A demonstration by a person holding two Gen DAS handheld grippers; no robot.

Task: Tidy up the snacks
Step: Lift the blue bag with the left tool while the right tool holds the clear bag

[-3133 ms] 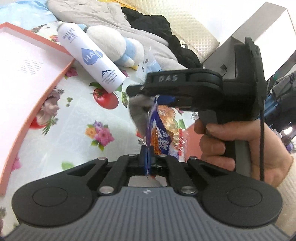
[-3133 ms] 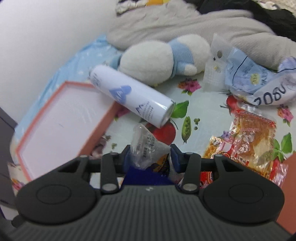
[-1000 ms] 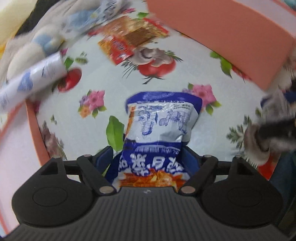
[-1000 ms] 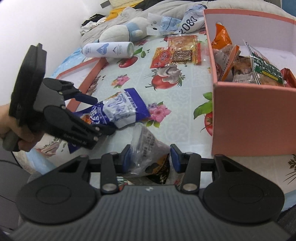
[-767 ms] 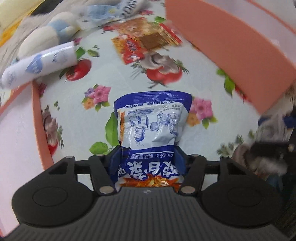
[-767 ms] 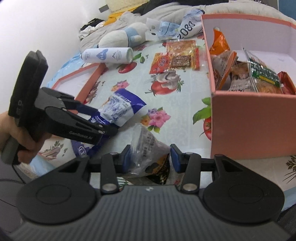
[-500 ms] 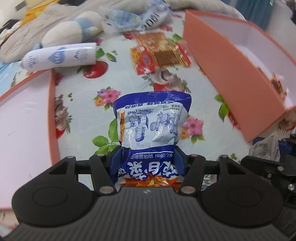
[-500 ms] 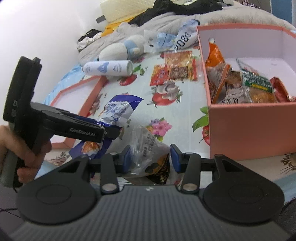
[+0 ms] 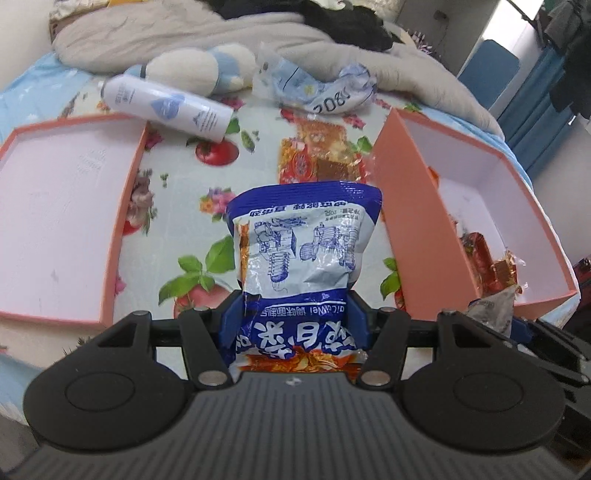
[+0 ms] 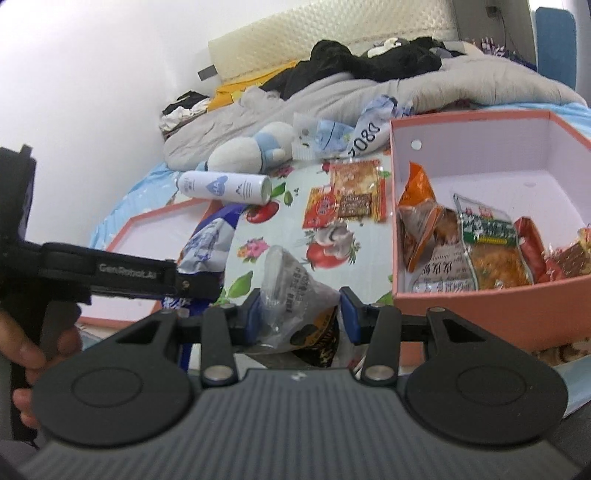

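My left gripper (image 9: 293, 319) is shut on a blue and white snack bag (image 9: 301, 254), held above the floral cloth, left of the pink box (image 9: 413, 229). It also shows in the right wrist view (image 10: 208, 240), with the left gripper (image 10: 184, 282) at the left. My right gripper (image 10: 299, 314) is shut on a clear and black snack packet (image 10: 295, 295), held in front of the pink box (image 10: 491, 310), which holds several snack packets (image 10: 480, 251). Red and orange snack packets (image 10: 349, 197) lie on the cloth behind.
The pink box lid (image 9: 55, 206) lies open-side up at the left. A white spray bottle (image 9: 166, 107), a plush toy (image 9: 199, 70), crumpled plastic wrappers (image 9: 317, 88) and a grey blanket (image 9: 221, 33) lie at the back.
Both grippers have risen and tilted up with their packets. The box interior and the bed behind now show more fully. The left gripper has levelled out beside the right one.
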